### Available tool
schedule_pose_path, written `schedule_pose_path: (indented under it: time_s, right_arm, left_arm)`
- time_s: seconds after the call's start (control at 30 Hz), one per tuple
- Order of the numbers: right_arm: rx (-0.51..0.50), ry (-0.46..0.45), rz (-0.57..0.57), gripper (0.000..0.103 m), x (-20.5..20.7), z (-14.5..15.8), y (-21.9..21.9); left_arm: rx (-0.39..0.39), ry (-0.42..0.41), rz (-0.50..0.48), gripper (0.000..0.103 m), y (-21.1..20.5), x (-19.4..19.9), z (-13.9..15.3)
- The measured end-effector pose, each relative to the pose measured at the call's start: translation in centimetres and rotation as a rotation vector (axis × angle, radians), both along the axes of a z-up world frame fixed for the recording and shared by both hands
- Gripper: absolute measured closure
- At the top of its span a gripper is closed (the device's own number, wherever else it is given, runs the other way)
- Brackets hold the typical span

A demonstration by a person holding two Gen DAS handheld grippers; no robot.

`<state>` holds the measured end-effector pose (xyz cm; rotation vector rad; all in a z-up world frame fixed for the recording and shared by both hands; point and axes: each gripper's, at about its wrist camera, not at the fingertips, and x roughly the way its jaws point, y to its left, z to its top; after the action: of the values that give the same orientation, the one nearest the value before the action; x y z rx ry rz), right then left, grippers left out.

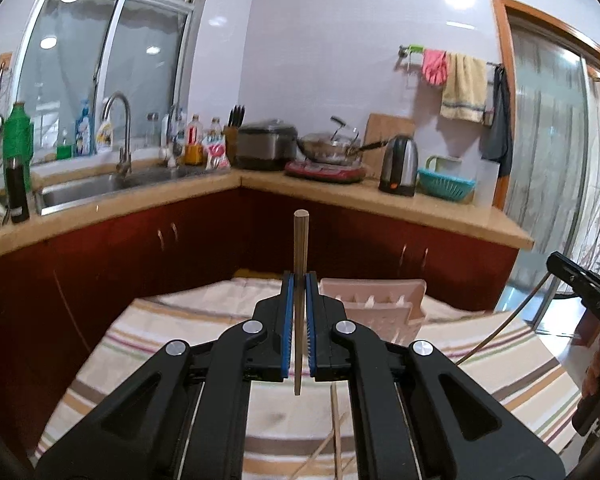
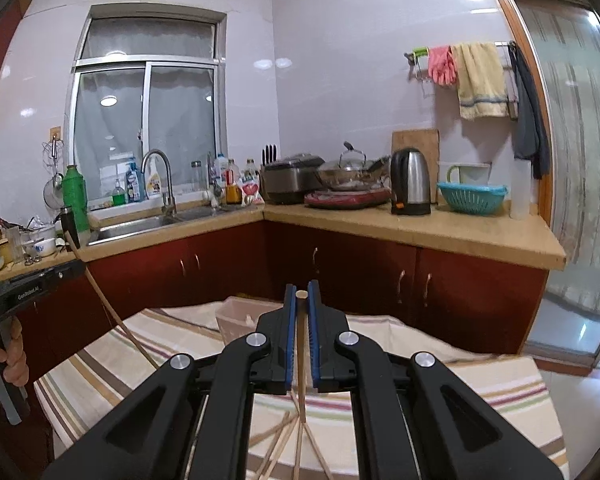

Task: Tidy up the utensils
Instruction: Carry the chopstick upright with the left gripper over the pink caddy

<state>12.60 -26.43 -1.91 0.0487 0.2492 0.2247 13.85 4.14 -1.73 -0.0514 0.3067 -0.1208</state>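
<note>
Your left gripper [image 1: 299,280] clamps a chopstick [image 1: 300,248] upright; your right gripper [image 2: 301,292] clamps another [image 2: 300,344]. Handle reads "GenRobot.AI".

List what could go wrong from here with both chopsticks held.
1. The left tongs pinch their chopstick between thin blue pads, most of it sticking out above; it could pivot or slip.
2. The right tongs hold their chopstick above loose chopsticks on the cloth; lowering may scatter them.
3. The pink holder sits near the table's far edge; a hard push might shove it off.
</note>
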Motion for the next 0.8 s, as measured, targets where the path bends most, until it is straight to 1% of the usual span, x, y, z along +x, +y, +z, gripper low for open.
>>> schedule_pose_path:
  time_s: [0.23, 0.47, 0.57, 0.67, 0.8]
  right_arm:
    - [-0.020, -0.067, 0.009, 0.097, 1.8, 2.8, 0.6]
    - [-0.036, -0.117, 0.003, 0.097, 4.9, 4.0, 1.5]
    - [-0.045, -0.123, -0.002, 0.097, 6.5, 3.8, 1.9]
    - [-0.043, -0.107, -0.003, 0.097, 8.1, 3.1, 2.1]
    - [-0.037, -0.064, -0.008, 0.097, 10.2, 1.4, 2.3]
  left_arm:
    - [0.012, -0.103, -0.026, 0.097, -2.0, 1.5, 3.9]
    - [0.002, -0.174, -0.046, 0.097, -4.6, 4.7, 6.2]
    - [-0.003, -0.196, -0.054, 0.097, -5.6, 6.3, 6.4]
    - [-0.011, -0.195, -0.059, 0.097, -6.4, 7.9, 6.0]
    - [-0.028, -0.153, -0.063, 0.097, -7.4, 10.8, 4.4]
